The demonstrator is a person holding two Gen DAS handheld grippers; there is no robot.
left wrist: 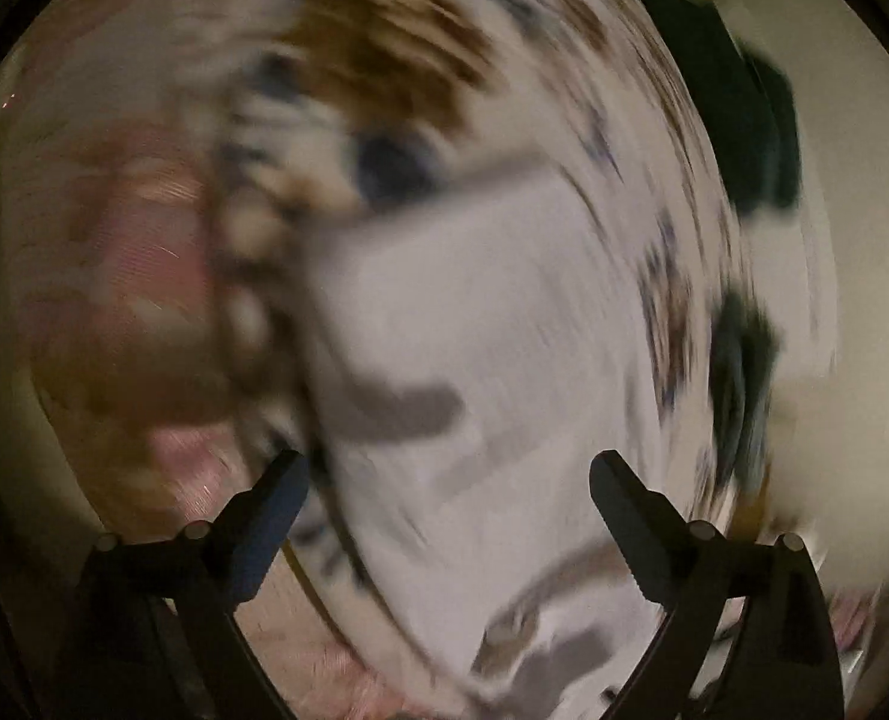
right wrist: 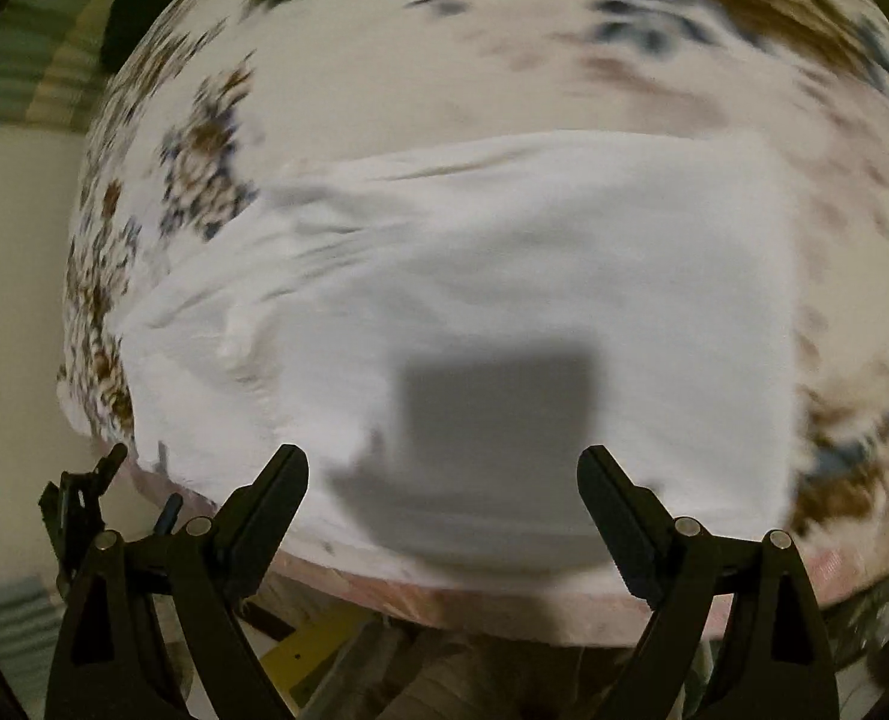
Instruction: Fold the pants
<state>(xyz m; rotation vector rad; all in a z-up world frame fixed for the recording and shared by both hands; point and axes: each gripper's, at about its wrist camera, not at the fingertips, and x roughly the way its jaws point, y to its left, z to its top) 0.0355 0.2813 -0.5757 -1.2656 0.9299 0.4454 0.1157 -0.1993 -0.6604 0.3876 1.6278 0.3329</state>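
Pants point(right wrist: 504, 276) flat on bedspread point(right wrist: 336, 78), near edge.

Your pants point(right wrist: 504, 276) are plain white, crossed by a grey shadow near you. Under them the cloth point(right wrist: 192, 156) is cream, printed with brown and dark blue flowers, strongest at the left and far right. Both your tools, left tool point(left wrist: 449, 480) and right tool point(right wrist: 443, 474), are black.
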